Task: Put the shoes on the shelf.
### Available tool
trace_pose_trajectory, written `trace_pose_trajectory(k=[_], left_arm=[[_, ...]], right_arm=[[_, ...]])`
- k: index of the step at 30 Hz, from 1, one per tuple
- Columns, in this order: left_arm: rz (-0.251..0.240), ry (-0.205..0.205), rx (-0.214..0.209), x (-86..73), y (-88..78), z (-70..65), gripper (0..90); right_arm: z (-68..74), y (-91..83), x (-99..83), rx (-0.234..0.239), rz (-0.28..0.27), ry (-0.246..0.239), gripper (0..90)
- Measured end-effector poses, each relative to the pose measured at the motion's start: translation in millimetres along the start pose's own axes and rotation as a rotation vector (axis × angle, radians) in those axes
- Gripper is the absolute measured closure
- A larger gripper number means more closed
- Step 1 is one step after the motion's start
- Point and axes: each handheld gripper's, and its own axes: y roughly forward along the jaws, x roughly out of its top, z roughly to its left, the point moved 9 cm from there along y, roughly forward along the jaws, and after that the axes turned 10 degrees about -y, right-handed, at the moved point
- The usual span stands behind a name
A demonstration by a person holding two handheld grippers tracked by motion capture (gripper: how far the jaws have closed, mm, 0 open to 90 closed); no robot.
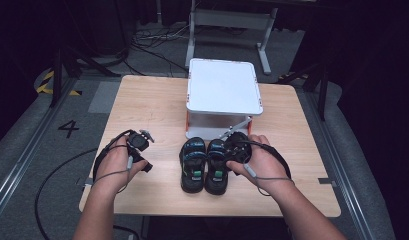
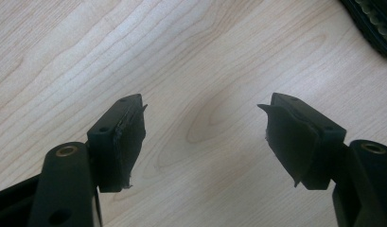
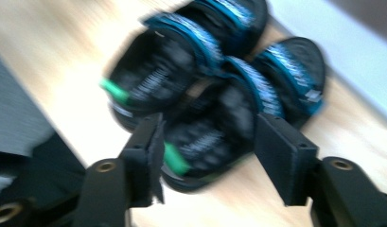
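- Forearms enter the high view from the bottom; the left tool (image 1: 140, 145) hovers over bare tabletop (image 1: 157, 107), the right tool (image 1: 237, 146) over the sandals (image 1: 204, 165).
- Left tool's view: jaws spread, nothing between them, a sandal's edge (image 2: 373, 21) at the top right corner.
- Right tool's view, blurred: jaws apart above the near sandal (image 3: 219, 132), gripping nothing.
- Sandals lie side by side near the front edge, long axes front to back, toes toward the white stand (image 1: 223, 85).

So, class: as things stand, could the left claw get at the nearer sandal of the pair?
Probably yes. The left claw stands open over bare table, and nothing lies between it and the left sandal; the right claw is at the other sandal.
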Motion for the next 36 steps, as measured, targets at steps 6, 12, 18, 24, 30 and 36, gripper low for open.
trace_pose_trajectory(k=[6,12,18,24,30,36], left_arm=[[-0.010,0.000,-0.004,-5.6,-1.2,-0.7,29.6],[-0.016,-0.007,0.001,-10.3,-2.6,-0.7,29.6],[-0.016,-0.009,0.000,-12.9,-1.0,-1.1,29.6],[-0.012,-0.008,0.001,-14.1,0.2,-2.5,29.7],[-0.016,-0.012,0.003,-14.7,-0.3,-3.5,29.7],[-0.023,-0.015,0.002,-14.7,-0.7,-3.5,29.7]], right_arm=[[14.7,7.0,7.7,0.011,0.043,-0.009,46.2],[18.5,17.4,10.8,-0.008,0.076,0.040,46.1],[19.3,30.2,14.9,-0.009,0.107,0.076,46.1],[14.3,47.1,16.4,-0.035,0.149,0.109,46.9],[11.6,55.4,20.9,-0.040,0.160,0.124,47.0],[13.9,44.7,29.2,0.019,0.089,0.185,45.3]])
